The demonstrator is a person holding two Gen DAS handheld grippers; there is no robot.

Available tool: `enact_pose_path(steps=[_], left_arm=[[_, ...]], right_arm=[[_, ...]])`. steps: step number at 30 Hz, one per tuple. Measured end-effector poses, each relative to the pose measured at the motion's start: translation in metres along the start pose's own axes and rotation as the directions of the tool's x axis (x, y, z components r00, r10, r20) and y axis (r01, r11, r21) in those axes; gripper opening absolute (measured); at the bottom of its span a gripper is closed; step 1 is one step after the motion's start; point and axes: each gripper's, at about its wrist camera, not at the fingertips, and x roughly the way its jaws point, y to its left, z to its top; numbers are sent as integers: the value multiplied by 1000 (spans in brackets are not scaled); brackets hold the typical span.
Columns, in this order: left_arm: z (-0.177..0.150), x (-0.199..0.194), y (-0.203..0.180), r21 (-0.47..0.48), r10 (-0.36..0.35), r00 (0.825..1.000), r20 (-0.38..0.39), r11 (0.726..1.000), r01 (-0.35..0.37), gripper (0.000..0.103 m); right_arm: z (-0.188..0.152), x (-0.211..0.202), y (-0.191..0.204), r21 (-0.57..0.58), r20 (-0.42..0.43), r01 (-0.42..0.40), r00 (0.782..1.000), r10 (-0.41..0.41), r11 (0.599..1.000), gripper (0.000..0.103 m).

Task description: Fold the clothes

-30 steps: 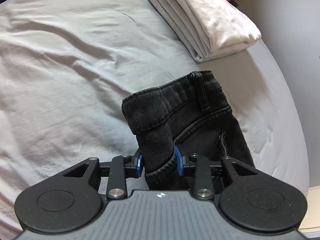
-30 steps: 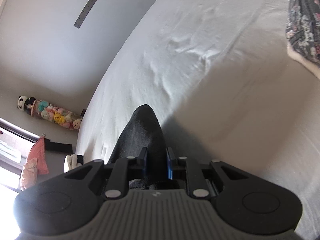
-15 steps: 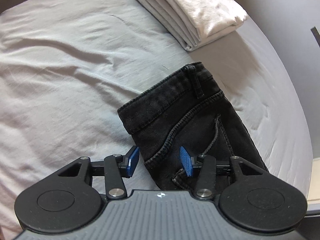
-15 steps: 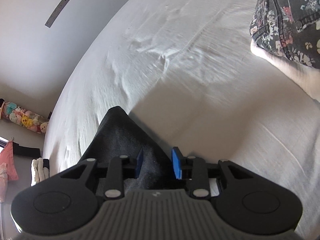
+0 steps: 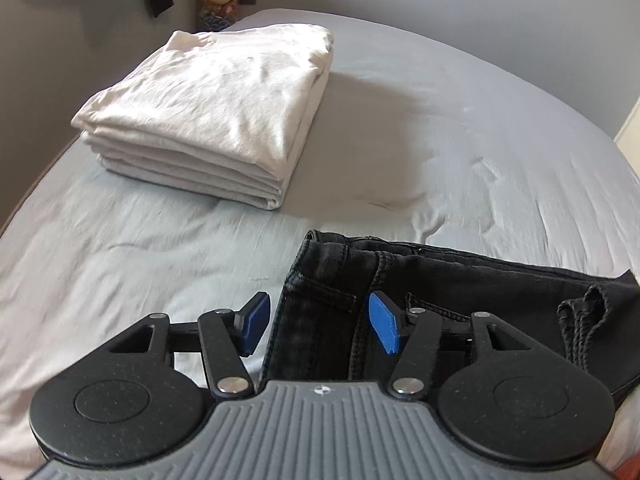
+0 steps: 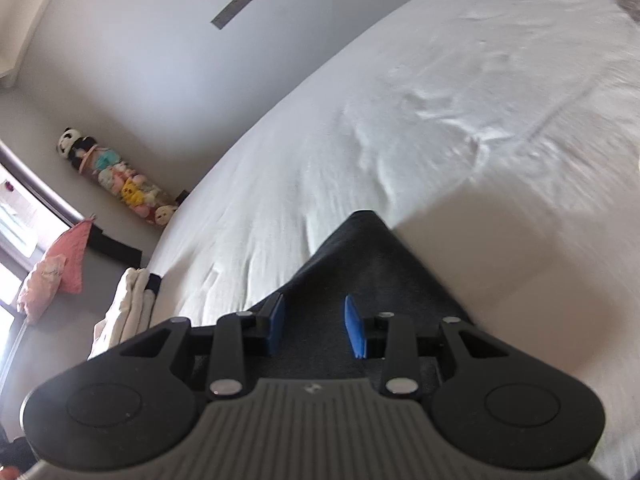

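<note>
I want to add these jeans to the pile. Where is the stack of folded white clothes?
In the left wrist view, the white stack lies on the bed at upper left, beyond the black jeans.

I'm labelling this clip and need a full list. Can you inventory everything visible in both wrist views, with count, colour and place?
Black jeans: one, black, folded flat on the bed by the left claw; a corner shows under the right claw too.
Folded stack: one, white, on the bed beyond the jeans.
Bed sheet: one, pale grey-white, wrinkled, under everything.
Plush toys: one column, mixed colours, against the wall.
Pink cloth: one, pink, hanging near the window.
Wall strip: one, grey, on the wall.
Left claw: one, black with blue pads, open over the jeans.
Right claw: one, black with blue pads, open over the jeans' corner.
</note>
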Motion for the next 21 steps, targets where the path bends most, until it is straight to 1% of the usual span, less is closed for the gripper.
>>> enact_pose_path(steps=[1,3,6,7,8,9,10,11,12,14,16,19,21], left_arm=[[3,9,1,19,-5,1000,-3,1000,5,64],[9,25,5,26,-29,1000,-9,999,29,64],[15,44,13,3,-88,996,-35,996,88,62],[16,49,15,-7,-106,994,-42,994,106,56],[16,51,15,-12,-103,994,-35,995,103,47],[16,52,16,-10,-108,994,-29,994,108,42],[16,52,17,-10,-116,993,-23,993,116,34],[15,51,17,-14,-137,990,-16,991,136,24],[15,48,14,-6,-134,991,-5,991,134,24],[13,42,8,12,-127,992,19,992,127,19],[13,31,-2,48,-109,992,65,993,106,18],[21,13,-7,53,-119,985,126,992,113,17],[30,6,-10,64,-122,981,151,991,114,17]], right_arm=[[-1,5,4,-21,-9,-22,1000,22,1000,39],[-4,18,11,-52,-29,-59,998,57,997,39],[-8,36,18,-78,-61,-111,992,106,991,40],[-9,42,19,-87,-75,-128,990,122,988,40],[-11,47,21,-97,-89,-143,987,135,985,40],[-12,51,23,-109,-102,-156,984,145,982,40],[-13,54,24,-117,-110,-162,983,149,980,40],[-13,56,24,-120,-115,-161,982,147,980,40],[-14,58,25,-123,-119,-160,982,145,979,40],[-15,61,25,-130,-128,-158,982,141,979,40],[-16,64,26,-136,-136,-156,981,137,978,40],[-18,60,30,-154,-135,-174,979,154,973,40],[-18,57,35,-175,-138,-195,975,172,965,39]])
